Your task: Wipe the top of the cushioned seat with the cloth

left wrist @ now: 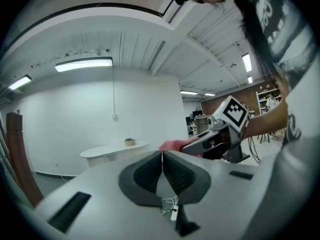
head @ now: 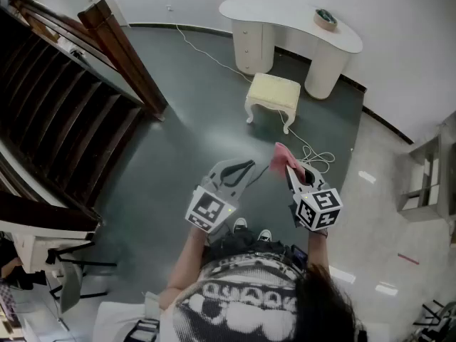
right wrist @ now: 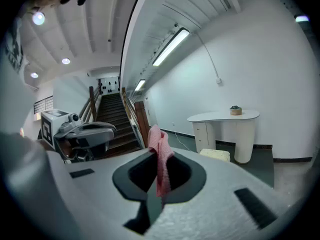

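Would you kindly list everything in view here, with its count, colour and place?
cushioned seat: one, pale yellow with white legs, on the dark floor before the desk.
desk: one, white, against the wall.
bowl: one, small, on the desk.
cable: one, white, along the floor.
staircase: one, dark brown, left.
cloth: one, pink, clamped in the right tool.
left tool: one, grey, shut, empty.
right tool: one, grey, shut on the cloth.
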A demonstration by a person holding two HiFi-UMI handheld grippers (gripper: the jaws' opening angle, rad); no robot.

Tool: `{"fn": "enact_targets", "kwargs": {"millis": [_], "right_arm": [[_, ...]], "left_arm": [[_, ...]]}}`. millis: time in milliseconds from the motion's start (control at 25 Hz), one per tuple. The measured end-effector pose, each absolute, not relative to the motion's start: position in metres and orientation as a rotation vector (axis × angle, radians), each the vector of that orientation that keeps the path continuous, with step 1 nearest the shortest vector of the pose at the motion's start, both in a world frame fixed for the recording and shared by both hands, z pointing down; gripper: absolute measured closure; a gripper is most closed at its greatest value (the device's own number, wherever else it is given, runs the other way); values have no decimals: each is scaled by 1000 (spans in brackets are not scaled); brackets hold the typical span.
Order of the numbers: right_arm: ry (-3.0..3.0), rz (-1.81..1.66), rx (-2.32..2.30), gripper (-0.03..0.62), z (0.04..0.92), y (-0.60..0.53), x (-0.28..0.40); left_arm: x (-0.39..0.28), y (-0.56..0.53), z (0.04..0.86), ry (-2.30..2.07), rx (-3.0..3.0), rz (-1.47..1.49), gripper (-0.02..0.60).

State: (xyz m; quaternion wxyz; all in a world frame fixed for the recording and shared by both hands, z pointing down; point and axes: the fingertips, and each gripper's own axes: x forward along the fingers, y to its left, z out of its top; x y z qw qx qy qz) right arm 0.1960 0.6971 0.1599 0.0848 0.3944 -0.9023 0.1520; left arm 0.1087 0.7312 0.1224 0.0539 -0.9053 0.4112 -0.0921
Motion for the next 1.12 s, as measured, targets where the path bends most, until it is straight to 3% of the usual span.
{"fn": "enact_targets", "kwargs": {"millis": [720, 1120], "right_arm": [[-2630, 491, 1267, 582, 174, 676, 154], [-2630, 537, 1207, 582, 198, 595, 156]], "left_arm": [[57, 699, 138, 1183, -2810, -237, 575], [58, 623, 157, 1245, -2812, -261, 574]]}}
